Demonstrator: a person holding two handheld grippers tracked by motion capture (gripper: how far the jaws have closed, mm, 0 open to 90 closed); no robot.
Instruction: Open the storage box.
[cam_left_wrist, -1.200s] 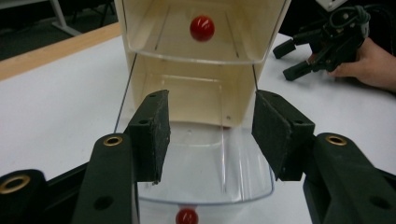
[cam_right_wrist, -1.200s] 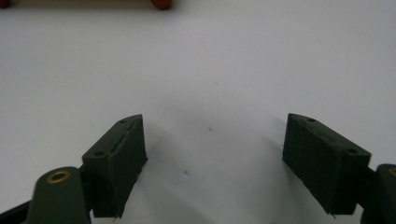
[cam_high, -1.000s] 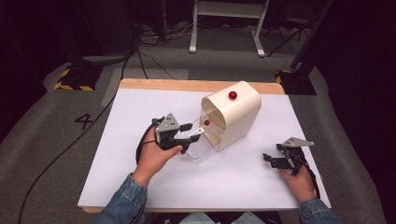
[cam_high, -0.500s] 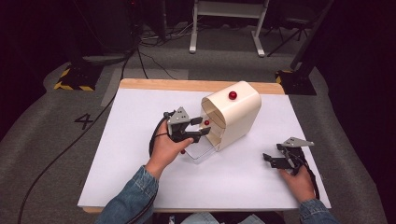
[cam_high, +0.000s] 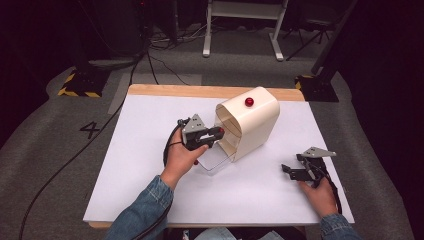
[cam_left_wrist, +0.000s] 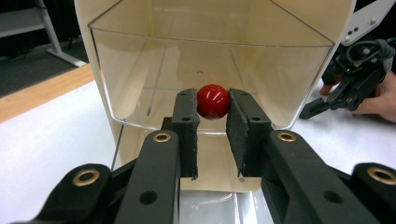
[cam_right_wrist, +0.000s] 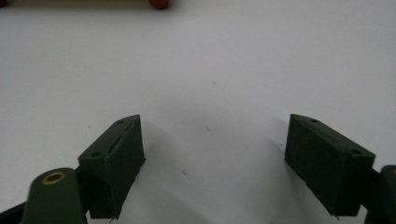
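Observation:
A cream box (cam_high: 252, 122) with a rounded top stands mid-table, its front covered by a clear door (cam_left_wrist: 154, 70). A red knob (cam_left_wrist: 213, 101) sits on that door. My left gripper (cam_high: 218, 133) is at the box's front, and its two pads (cam_left_wrist: 186, 121) press the knob from both sides. A second red knob (cam_high: 249, 102) sits on top of the box. A clear flat panel (cam_high: 214, 161) lies on the table under the left gripper. My right gripper (cam_high: 295, 170) rests open on the table at the right, with bare white surface between its jaws (cam_right_wrist: 212, 140).
The white table top (cam_high: 140, 150) sits on a wooden board whose far edge (cam_high: 200, 91) shows. The left gripper view shows the right gripper (cam_left_wrist: 348, 86) and its hand beyond the box. Cables and stands are on the floor behind the table.
My left gripper has moved up and to the right, from above the clear flat panel to the box's front, and now clasps the door's red knob. The right gripper has stayed still.

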